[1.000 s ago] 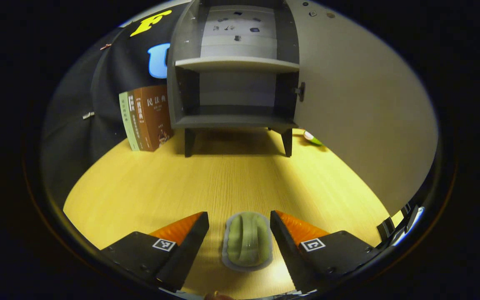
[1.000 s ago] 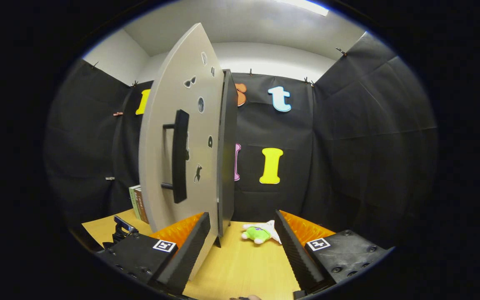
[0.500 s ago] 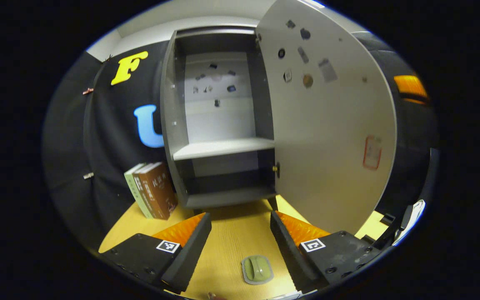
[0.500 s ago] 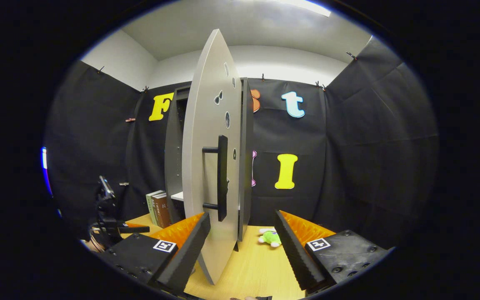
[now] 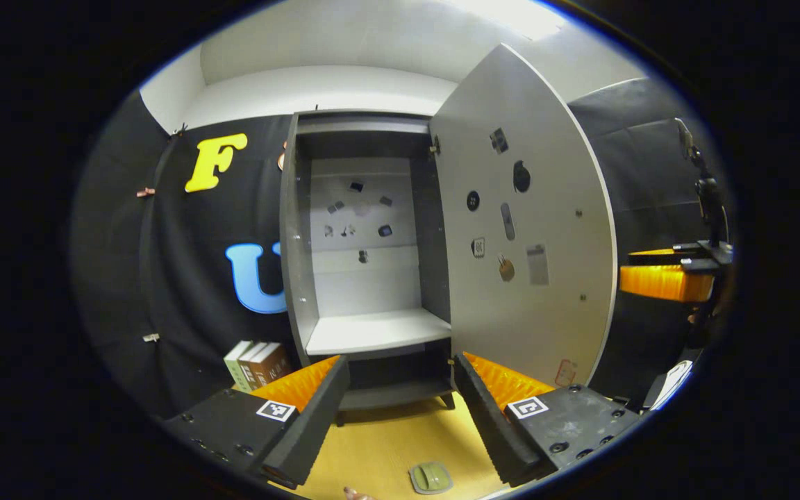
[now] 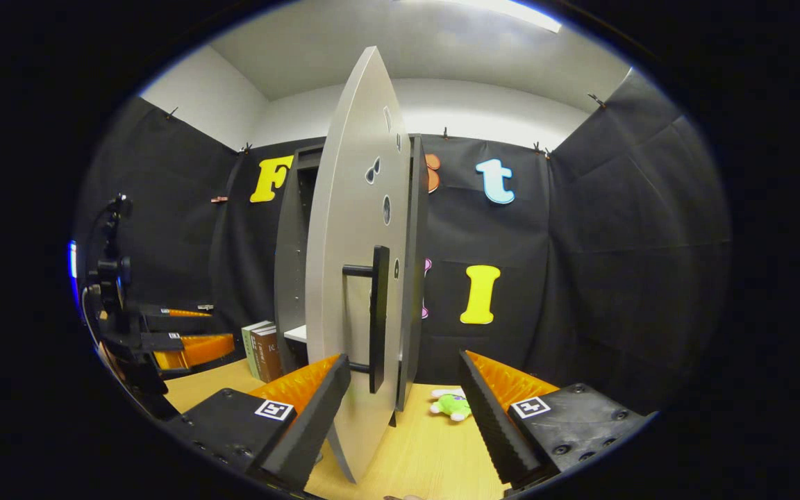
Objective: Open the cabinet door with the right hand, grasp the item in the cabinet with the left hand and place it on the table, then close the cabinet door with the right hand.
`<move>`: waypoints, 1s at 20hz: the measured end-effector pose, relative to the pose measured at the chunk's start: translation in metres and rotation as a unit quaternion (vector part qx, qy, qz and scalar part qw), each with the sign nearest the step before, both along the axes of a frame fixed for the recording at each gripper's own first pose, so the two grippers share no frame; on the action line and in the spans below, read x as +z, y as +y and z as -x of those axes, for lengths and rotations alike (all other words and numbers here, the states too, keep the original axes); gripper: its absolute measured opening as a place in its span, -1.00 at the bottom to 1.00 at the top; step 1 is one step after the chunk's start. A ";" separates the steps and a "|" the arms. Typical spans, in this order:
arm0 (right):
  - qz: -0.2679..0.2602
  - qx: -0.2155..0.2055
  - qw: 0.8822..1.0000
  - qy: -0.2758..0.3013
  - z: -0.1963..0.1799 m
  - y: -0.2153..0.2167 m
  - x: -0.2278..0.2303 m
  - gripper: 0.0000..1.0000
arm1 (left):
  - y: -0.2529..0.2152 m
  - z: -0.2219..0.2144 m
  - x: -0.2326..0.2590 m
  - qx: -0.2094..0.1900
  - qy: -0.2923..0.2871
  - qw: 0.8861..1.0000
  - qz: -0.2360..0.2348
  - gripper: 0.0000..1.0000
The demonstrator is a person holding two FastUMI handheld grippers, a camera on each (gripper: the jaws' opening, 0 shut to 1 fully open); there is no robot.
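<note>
- The tall grey cabinet (image 5: 365,278) stands open, its pale door (image 6: 355,278) swung wide.
- The small green packet (image 5: 431,478) lies on the wooden table (image 5: 386,451), near the left gripper (image 5: 400,410), whose fingers gape, empty.
- The right gripper (image 6: 403,410) is spread too, holding nothing; closing the door remains.

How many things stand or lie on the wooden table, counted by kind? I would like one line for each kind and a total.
Tall grey cabinet with open door: 1
Upright books, one green and two brown: 3
Small flat green item: 1
Green and white plush toy: 1
Total: 6
</note>
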State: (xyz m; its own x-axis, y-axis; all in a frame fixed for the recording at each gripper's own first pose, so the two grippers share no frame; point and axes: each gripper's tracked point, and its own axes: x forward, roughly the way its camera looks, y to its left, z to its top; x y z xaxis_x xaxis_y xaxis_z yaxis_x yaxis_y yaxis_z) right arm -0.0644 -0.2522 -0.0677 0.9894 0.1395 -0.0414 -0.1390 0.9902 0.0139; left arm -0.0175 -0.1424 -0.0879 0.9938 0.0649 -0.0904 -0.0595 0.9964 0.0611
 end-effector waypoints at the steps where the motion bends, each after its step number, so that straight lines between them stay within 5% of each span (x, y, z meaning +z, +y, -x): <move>1: -0.012 0.020 1.000 0.004 -0.006 0.007 -0.002 0.95 | -0.003 -0.001 0.008 0.000 -0.007 1.000 0.013 0.93; 7: -0.037 0.103 0.994 0.007 -0.017 0.021 -0.005 0.89 | 0.019 0.000 0.033 0.063 -0.018 0.998 -0.002 0.92; 11: -0.053 0.137 0.989 0.019 -0.019 0.045 -0.006 0.89 | 0.012 -0.005 0.022 0.058 -0.008 0.997 0.045 0.94; 20: -0.043 0.110 0.993 0.019 -0.031 0.120 -0.009 0.89 | 0.072 -0.019 0.015 0.005 0.005 0.999 0.044 0.90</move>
State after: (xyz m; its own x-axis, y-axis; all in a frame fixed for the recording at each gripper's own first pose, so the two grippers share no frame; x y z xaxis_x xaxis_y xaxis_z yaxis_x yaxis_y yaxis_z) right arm -0.0332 -0.1324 -0.0766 0.9324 0.3568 -0.0569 -0.3497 0.9308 0.1060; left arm 0.0017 -0.0699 -0.0727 0.9922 0.0660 -0.1055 -0.0691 0.9973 -0.0262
